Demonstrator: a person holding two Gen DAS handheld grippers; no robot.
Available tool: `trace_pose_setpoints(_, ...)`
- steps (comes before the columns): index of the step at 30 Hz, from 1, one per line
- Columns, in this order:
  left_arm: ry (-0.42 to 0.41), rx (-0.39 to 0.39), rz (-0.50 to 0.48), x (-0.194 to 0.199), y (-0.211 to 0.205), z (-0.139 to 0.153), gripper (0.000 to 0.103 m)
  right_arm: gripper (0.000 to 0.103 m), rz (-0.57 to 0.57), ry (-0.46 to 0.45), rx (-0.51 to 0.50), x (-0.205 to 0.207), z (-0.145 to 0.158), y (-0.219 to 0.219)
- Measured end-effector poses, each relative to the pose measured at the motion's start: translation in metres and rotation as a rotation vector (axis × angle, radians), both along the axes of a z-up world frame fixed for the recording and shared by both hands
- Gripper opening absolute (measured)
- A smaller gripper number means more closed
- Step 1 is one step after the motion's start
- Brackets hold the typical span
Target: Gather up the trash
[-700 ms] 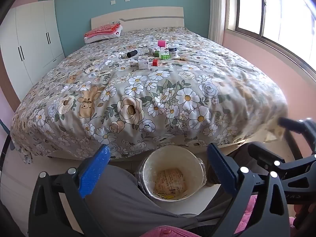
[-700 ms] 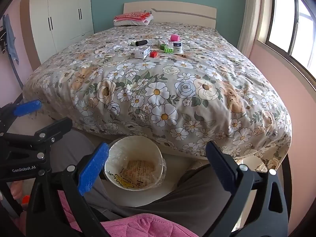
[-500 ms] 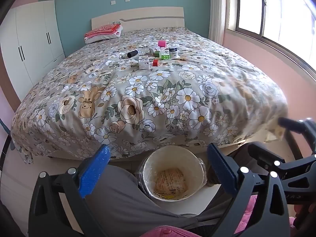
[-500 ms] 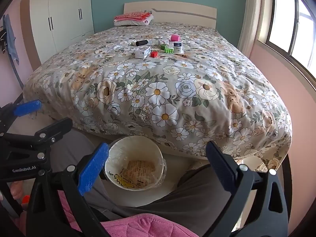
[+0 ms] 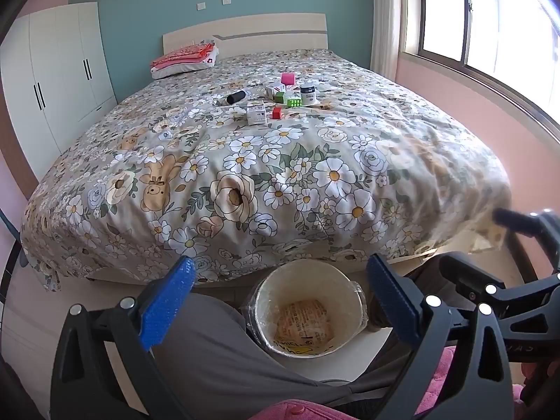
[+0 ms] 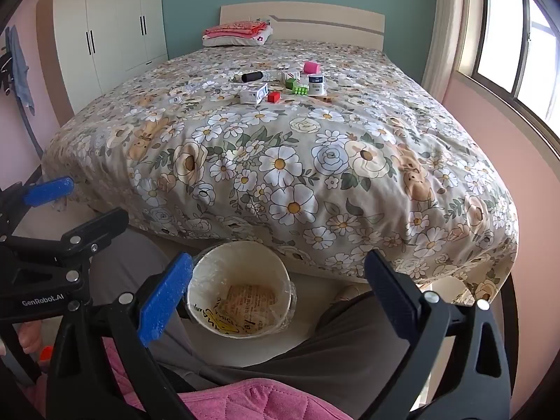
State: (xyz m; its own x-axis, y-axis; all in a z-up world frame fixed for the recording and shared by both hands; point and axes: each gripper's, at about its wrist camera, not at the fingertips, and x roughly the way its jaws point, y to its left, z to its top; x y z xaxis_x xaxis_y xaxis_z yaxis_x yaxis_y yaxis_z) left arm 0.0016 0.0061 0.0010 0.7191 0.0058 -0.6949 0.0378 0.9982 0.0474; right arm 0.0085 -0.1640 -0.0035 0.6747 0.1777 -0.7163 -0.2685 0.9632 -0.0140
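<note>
My left gripper (image 5: 280,297) and right gripper (image 6: 280,290), fingers spread wide and empty, above the lined bin (image 5: 308,315); trash items (image 5: 280,98) on bed (image 5: 280,175)

White wardrobe (image 5: 59,80) left; folded pink bedding (image 5: 183,56) by headboard (image 5: 266,31).

Small boxes and jars clustered on floral bedspread (image 5: 287,96), far ahead of left gripper (image 5: 280,301): labels too small to read. Printed wrapper in bottom of cream plastic-lined bin (image 5: 308,322): text illegible. Bin's near wall hidden behind grey trouser leg (image 5: 217,357). Right gripper (image 6: 276,297): handle cut by lower edge. Bed's far right corner blurred by window glare.
</note>
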Motion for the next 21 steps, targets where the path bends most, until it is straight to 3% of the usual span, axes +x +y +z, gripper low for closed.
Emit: trace_pose_setpoints(21,-0.002,0.003,0.001,-0.0019,-0.0002,0.0017,0.100,0.097,0.000,0.000,0.001,0.0001,0.0016,0.0025)
